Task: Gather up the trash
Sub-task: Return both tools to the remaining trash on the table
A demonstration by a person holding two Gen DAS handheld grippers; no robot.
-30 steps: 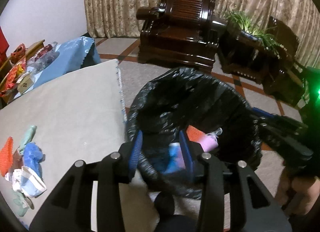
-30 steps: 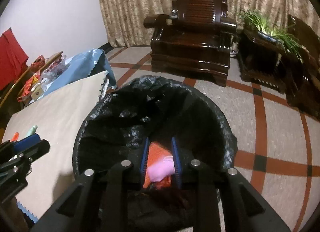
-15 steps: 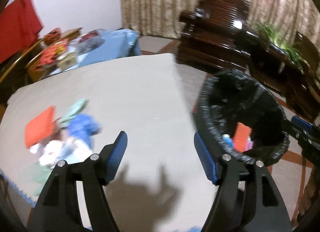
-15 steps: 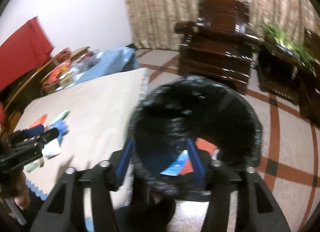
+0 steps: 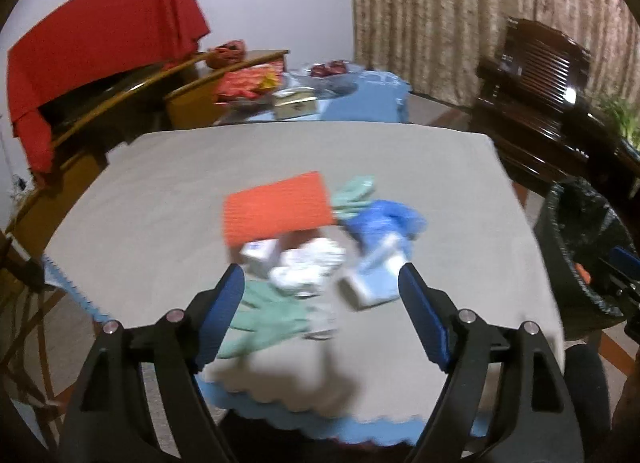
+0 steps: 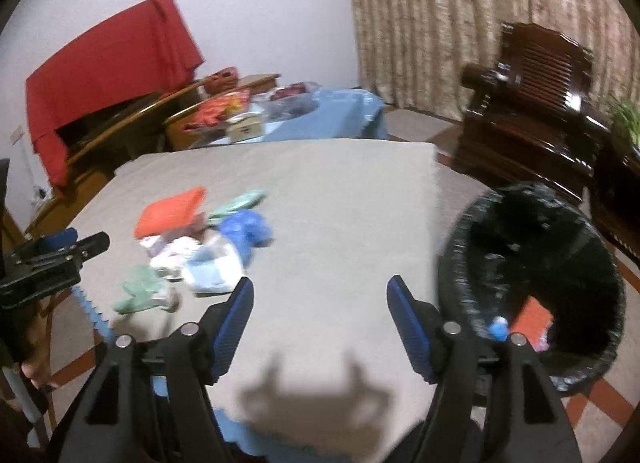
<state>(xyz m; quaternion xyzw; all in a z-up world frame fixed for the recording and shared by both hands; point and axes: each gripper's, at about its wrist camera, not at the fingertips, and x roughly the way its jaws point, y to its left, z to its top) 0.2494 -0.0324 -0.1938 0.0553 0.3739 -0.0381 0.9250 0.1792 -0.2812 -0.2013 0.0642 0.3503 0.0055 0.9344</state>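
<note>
Step in hand: going for more trash. Left gripper (image 5: 320,287) and right gripper (image 6: 320,295) have just been opening, both released, nothing btw. the jaws. Trash pile (image 5: 320,239) lies centre-frame on the desk (image 5: 160,223); bin (image 6: 532,263) at right. Next: lower onto one piece, clench.

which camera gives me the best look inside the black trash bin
The right wrist view. The black trash bin sits nearly whole there, mouth open to the camera, with orange, blue and pink scraps visible at the bottom. The left wrist view catches only part of it at the right edge, showing little of the inside.
</note>
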